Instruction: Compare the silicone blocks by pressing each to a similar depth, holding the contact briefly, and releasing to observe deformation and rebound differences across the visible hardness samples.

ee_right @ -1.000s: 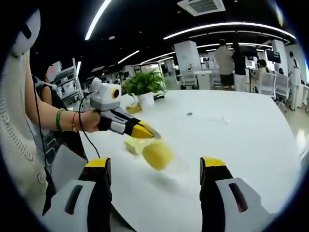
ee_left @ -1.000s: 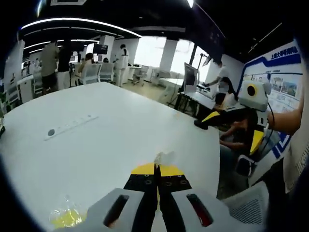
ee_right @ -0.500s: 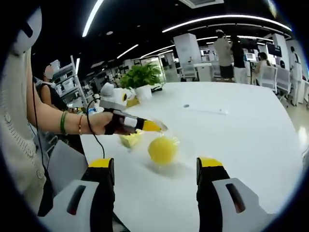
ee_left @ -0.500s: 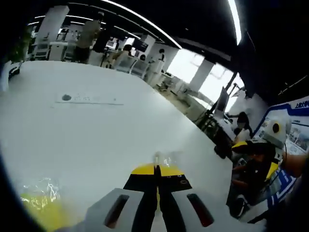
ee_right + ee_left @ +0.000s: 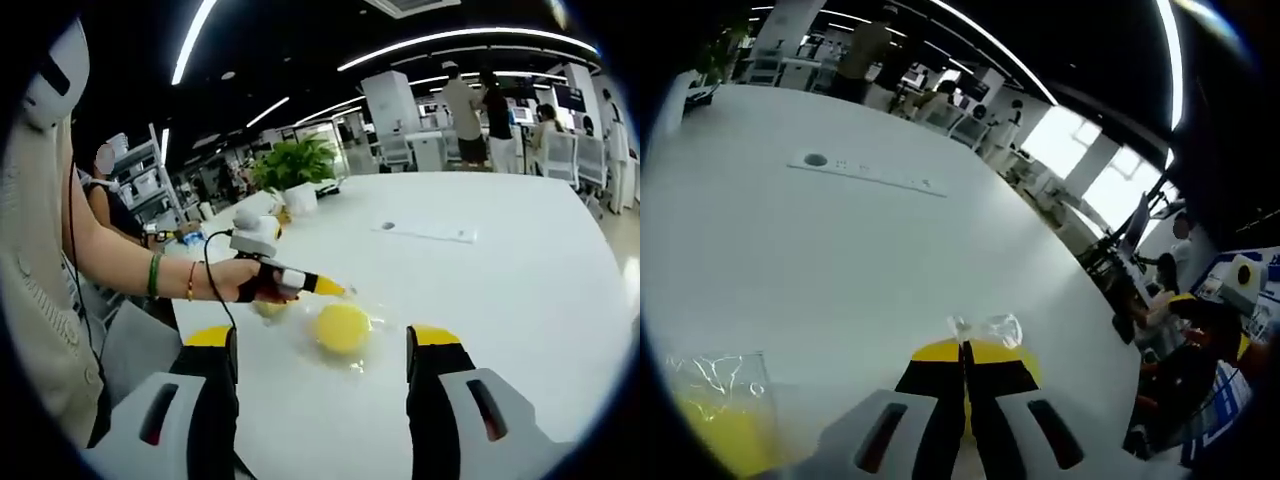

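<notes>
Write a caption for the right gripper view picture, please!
Left gripper pinches the clear wrapper of a yellow silicone block on the white table, while the right gripper waits open.

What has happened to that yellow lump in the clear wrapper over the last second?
The left gripper, shut on the clear plastic wrapper, has brought the round yellow silicone block down from the air onto the white table. The right gripper stayed open and apart from it. A second wrapped yellow block still lies on the table.

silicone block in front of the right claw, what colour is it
Yellow, inside clear plastic wrap. The silicone block shows best in the right gripper view.
</notes>
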Motion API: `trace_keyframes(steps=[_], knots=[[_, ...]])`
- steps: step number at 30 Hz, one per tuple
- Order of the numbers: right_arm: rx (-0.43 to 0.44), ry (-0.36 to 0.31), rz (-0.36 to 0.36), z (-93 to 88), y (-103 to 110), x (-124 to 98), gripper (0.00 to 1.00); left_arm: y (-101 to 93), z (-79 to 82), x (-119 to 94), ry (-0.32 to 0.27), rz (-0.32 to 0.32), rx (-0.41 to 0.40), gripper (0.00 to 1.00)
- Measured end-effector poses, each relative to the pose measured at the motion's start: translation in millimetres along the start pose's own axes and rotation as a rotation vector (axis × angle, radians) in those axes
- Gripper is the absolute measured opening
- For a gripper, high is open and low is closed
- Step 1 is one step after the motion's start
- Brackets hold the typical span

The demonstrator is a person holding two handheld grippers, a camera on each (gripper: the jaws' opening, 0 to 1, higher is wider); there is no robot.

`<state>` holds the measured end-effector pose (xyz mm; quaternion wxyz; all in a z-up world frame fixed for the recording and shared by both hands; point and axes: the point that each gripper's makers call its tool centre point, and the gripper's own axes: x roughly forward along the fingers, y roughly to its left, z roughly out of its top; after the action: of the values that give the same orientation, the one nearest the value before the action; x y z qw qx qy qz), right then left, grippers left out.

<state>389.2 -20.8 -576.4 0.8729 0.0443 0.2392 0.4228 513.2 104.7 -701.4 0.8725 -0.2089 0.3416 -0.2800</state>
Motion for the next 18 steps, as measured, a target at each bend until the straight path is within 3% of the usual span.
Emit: trace_keyframes(steps=[9, 15, 18], knots=[[0.033, -0.026, -0.005, 2.1, -2.6, 0.0, 0.60, 23.5, -14.3, 11.3, 0.003, 0.061, -0.105, 0.00], [0.041, -0.002, 0.000, -6.4, -1.4, 2.6, 0.59, 26.0, -15.0, 11.6, -0.014, 0.057, -0.152, 0.00], [0.035, -0.005, 0.004, -5.4, 1.6, 4.6, 0.59, 23.0, -13.4, 12.1, -0.030, 0.022, -0.189, 0.00]])
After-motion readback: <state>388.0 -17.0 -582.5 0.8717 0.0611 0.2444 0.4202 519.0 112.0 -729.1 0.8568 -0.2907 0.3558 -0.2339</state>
